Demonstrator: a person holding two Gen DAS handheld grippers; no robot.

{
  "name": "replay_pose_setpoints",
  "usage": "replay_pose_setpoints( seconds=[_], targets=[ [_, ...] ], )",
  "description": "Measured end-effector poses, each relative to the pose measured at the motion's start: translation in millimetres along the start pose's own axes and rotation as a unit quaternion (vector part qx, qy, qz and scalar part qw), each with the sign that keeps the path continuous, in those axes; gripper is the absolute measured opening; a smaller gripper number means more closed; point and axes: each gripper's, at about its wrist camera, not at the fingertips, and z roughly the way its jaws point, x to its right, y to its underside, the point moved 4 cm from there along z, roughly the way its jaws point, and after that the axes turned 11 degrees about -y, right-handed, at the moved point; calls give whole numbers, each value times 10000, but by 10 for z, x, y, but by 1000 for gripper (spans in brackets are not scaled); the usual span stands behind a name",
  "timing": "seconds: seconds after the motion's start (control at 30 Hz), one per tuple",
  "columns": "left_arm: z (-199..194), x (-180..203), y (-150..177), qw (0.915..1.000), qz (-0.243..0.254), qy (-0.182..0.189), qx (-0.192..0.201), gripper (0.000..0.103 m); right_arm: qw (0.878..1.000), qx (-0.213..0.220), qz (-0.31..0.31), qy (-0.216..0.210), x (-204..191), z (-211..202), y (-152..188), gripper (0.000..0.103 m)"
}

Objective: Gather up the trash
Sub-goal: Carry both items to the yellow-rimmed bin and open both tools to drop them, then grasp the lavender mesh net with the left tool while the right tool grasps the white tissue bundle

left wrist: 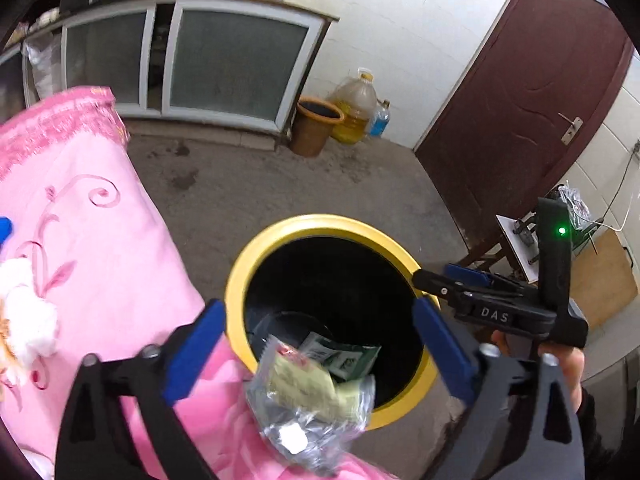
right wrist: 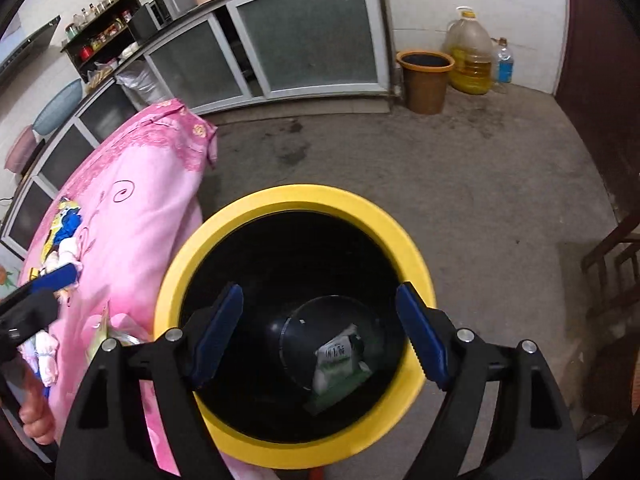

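Left tool (left wrist: 320, 356) spread wide, silver-and-yellow wrapper (left wrist: 308, 404) loose at the yellow-rimmed bin (left wrist: 320, 226), seemingly half over the rim. Right tool (right wrist: 320, 334) open, empty, above the green packet (right wrist: 340, 364) inside. Nudge inward if snagged.

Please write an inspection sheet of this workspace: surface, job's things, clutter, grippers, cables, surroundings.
Surface: pink embroidered cloth covers it.
Job's things: yellow-rimmed black bin on the floor holds a green-white packet; a silver-and-yellow crinkled wrapper lies between the open left gripper fingers at the rim, pads clear of it.
Clutter: white tissues and blue scraps on the cloth.
Grippers: right gripper open, empty, over the bin.
Cables: white cord by the wall.
Surroundings: grey concrete floor, brown bucket, oil jug.
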Motion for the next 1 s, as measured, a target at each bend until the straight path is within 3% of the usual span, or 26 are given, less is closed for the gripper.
replay_pose_setpoints(
  seconds=[0.17,0.4,0.63,0.83,1.0],
  targets=[
    [-254,19,25,9991,198,135,338,95,9999,84,31,-87,2,-112,54,76],
    [-567,-107,-23,9974,-86,444,557,95,9997,169,-13,-156,-141,-258,114,76],
    [-1330,-613,268,9933,-222,158,1126,95,9974,320,-526,-373,-664,-376,114,76],
    [-1984,-1303,911,9893,-322,-585,1297,95,9857,395,-1425,-804,-1378,-321,131,76],
    [-2319,-1959,1523,9810,-665,-1503,1035,95,9702,196,-2101,-1188,-2028,-140,242,76]
  ],
)
